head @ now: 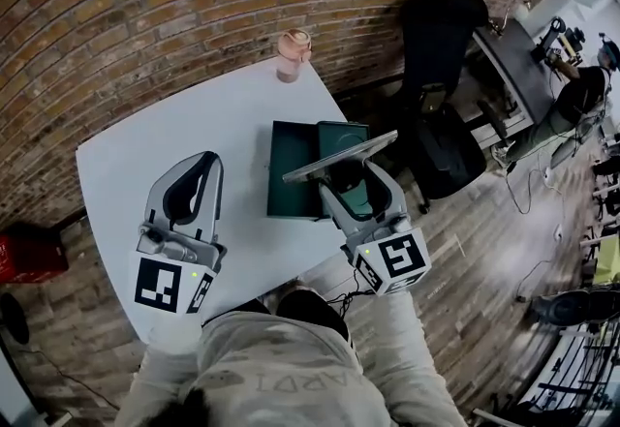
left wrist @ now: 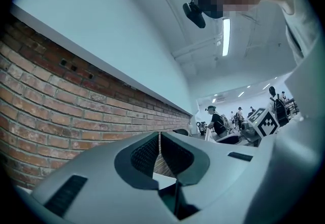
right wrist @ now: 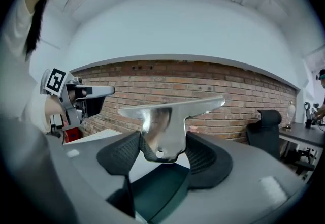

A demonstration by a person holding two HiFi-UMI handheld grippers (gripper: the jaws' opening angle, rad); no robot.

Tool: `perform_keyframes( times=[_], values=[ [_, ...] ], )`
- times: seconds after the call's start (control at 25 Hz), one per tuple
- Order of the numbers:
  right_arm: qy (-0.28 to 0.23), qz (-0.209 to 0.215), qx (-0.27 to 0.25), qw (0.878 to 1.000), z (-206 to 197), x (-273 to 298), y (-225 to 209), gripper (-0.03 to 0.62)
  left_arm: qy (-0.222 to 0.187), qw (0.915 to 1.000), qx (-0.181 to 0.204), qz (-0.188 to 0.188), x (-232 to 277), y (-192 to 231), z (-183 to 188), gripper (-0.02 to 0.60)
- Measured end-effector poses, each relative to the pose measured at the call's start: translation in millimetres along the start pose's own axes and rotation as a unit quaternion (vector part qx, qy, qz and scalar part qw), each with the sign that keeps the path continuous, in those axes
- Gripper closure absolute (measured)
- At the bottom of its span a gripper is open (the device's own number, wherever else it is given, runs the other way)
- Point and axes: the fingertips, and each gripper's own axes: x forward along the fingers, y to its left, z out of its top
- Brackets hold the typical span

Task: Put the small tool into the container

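Hovering our right gripper [right wrist: 163, 148], clamped on the metal tool [right wrist: 170, 111], over the green case [head: 291, 171] for dropping; left gripper [left wrist: 160, 151] closed, empty.

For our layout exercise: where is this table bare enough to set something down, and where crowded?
Bare: the table left of the green container, toward the pink cup. Crowded: over the container, where the right gripper holds the metal tool.

Brick wall [head: 145, 18], wooden floor [head: 484, 260], white table [head: 223, 125], black office chair [head: 436, 38].
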Motion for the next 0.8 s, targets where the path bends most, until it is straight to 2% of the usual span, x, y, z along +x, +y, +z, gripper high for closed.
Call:
perform_keyframes(
  times=[0.28, 0.52, 0.8],
  values=[
    [0.07, 0.076, -0.037, 0.994, -31, 23, -3, 0.303, 0.003, 0.9992, -0.004, 0.039, -3, 5, -2, 0.565],
    [0.137, 0.134, -0.074, 0.979, -63, 38, -4, 0.303, 0.01, 0.9976, -0.01, 0.068, -2, 5, -9, 0.565],
    [0.195, 0.183, -0.111, 0.957, -94, 57, -2, 0.303, 0.017, 0.996, -0.006, 0.087, -1, 7, -15, 0.565]
  ],
)
